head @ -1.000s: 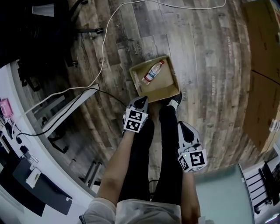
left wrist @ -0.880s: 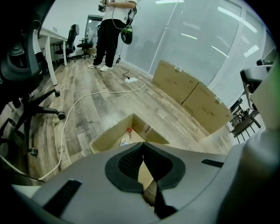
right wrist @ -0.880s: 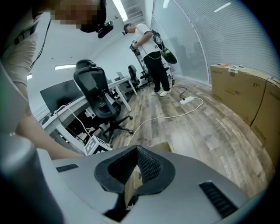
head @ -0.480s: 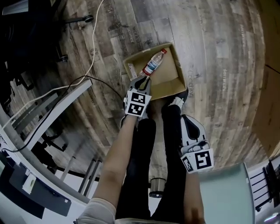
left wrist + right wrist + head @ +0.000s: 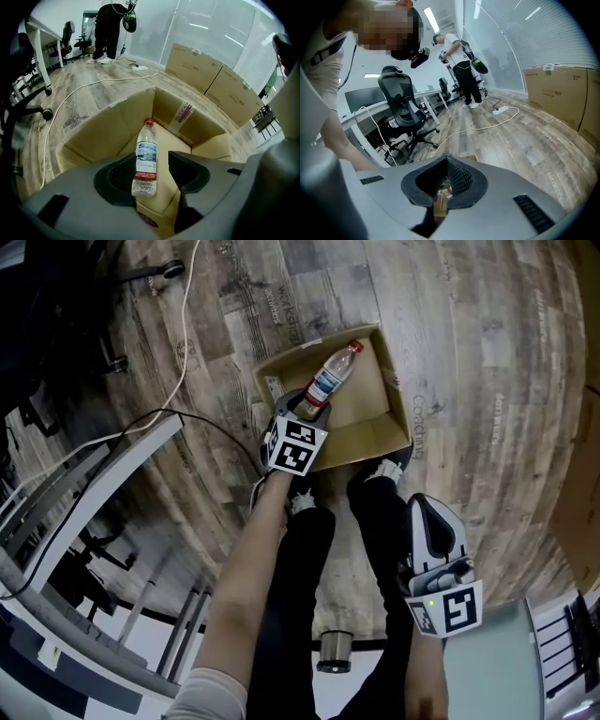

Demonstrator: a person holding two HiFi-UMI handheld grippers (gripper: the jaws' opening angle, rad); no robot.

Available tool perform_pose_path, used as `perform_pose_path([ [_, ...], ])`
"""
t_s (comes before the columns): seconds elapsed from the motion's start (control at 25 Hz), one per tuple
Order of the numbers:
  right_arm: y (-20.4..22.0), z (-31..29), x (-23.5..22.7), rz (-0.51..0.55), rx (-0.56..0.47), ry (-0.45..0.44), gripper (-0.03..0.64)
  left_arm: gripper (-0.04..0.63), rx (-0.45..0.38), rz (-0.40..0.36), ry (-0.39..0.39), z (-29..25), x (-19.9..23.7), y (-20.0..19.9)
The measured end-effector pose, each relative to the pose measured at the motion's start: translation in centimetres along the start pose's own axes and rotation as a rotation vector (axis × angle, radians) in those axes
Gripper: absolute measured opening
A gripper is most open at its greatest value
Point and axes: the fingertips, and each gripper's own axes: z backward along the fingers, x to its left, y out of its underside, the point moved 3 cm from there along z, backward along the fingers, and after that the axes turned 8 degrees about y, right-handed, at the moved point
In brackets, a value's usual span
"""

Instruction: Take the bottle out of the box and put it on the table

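Observation:
An open cardboard box (image 5: 379, 434) sits on the wood floor in front of the person's shoes. A clear plastic bottle (image 5: 331, 379) with a red cap and a blue-and-white label lies flat inside it, cap pointing away. My left gripper (image 5: 306, 410) reaches over the box's near wall. In the left gripper view its jaws are opening, the bottle's (image 5: 146, 154) base end lies between them, and the pads do not press on it. My right gripper (image 5: 427, 512) hangs by the person's right leg, away from the box, jaws together and empty.
A white cable (image 5: 184, 360) runs across the floor left of the box. A white desk frame (image 5: 89, 479) stands at the left, a glass table corner (image 5: 487, 662) at the lower right. Large cardboard cartons (image 5: 206, 70) stand behind the box, and an office chair (image 5: 403, 112) stands near the desks.
The view has dropped closer to the floor. My left gripper has come down from above the box's near edge to the bottle's base. My right gripper has sunk beside the leg.

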Motion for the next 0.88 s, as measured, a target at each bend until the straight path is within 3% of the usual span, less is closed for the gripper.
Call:
perform_pose_path([
  [0.16, 0.5, -2.1, -0.7, 0.029, 0.047, -0.034, 0.04, 0.266, 0.021, -0.05, 0.013, -3.2, 0.4, 0.1],
  [0.32, 0.7, -3.4, -0.5, 0.061, 0.07, -0.074, 0.039, 0.315, 0.043, -0.018, -0.001, -6.3, 1.2, -0.1],
  [0.48, 0.4, -4.1, -0.1, 0.088, 0.061, -0.103, 0.04, 0.345, 0.105, -0.097, -0.021, -8.8, 1.7, 0.3],
  [0.88, -0.2, -4.8, 0.2, 0.054, 0.053, -0.133, 0.04, 0.356, 0.268, -0.121, -0.045, -13.2, 3.4, 1.9],
])
